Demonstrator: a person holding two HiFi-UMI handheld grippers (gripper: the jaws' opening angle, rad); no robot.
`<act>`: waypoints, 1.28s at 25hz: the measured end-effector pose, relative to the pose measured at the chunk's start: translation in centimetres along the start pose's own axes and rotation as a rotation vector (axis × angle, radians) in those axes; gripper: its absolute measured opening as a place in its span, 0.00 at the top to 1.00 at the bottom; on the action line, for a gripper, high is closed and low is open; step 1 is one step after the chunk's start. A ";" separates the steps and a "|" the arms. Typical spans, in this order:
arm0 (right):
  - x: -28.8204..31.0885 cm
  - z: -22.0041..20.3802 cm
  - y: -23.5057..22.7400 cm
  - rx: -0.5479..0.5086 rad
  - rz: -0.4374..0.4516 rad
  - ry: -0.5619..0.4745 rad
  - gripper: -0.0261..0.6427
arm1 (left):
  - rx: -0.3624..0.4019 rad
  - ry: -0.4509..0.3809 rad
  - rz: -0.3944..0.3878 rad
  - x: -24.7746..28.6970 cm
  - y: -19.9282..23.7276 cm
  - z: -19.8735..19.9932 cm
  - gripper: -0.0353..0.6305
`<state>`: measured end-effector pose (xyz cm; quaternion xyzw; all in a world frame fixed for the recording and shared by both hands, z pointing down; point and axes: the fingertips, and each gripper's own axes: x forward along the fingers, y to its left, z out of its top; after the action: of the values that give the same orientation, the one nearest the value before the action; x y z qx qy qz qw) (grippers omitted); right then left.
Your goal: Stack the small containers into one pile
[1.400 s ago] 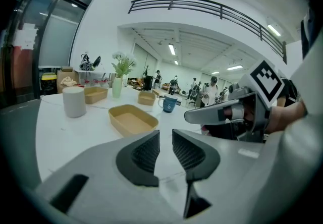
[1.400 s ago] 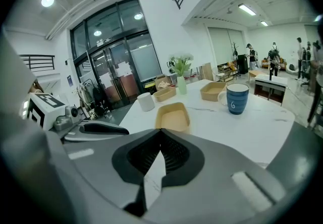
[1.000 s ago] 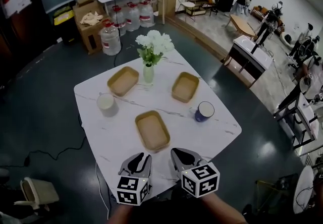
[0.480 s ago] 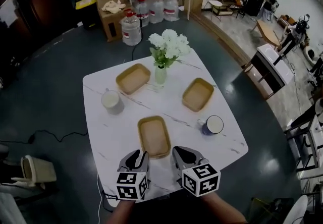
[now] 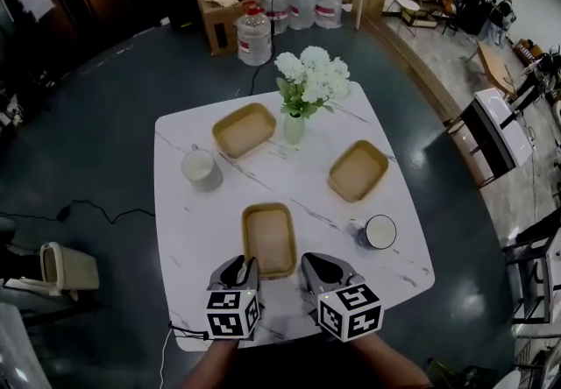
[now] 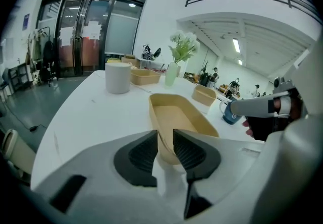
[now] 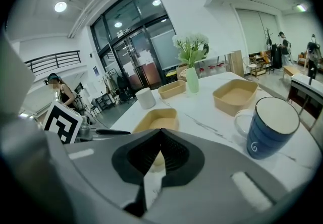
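Observation:
Three tan containers lie apart on the white table: one near me, one at the back left, one at the right. My left gripper is at the near container's near-left corner. In the left gripper view its jaws have just been closing and stand a little apart, with the near container's thin rim between the tips and a gap still showing beside it. My right gripper hovers off the same container's near-right corner. In the right gripper view it is shut and empty, with the container beyond it.
A white cup stands at the left, a blue mug at the right, and a vase of white flowers at the back middle. The table's front edge runs just under my hands. Water bottles and boxes stand on the floor beyond.
Both grippers have moved forward and down to the near end of the near container. The head view has shifted, so the table sits lower and further right in it.

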<state>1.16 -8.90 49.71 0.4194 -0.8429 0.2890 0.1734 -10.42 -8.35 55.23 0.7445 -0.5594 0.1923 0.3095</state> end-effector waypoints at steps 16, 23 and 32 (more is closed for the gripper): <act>0.6 0.1 0.3 -0.035 0.070 0.027 0.96 | -0.017 -0.011 0.126 -0.1 1.2 0.1 0.92; -0.2 0.2 0.0 -0.025 0.056 0.013 0.96 | 0.001 -0.047 0.051 -0.2 0.0 1.7 0.92; -2.6 1.0 -2.4 0.000 -0.009 -0.024 0.96 | 0.063 -0.053 -0.074 1.3 -3.8 4.9 0.92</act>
<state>4.64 -9.08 48.39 0.4266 -0.8432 0.2829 0.1646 -6.75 -11.90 51.58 0.7790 -0.5330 0.1784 0.2779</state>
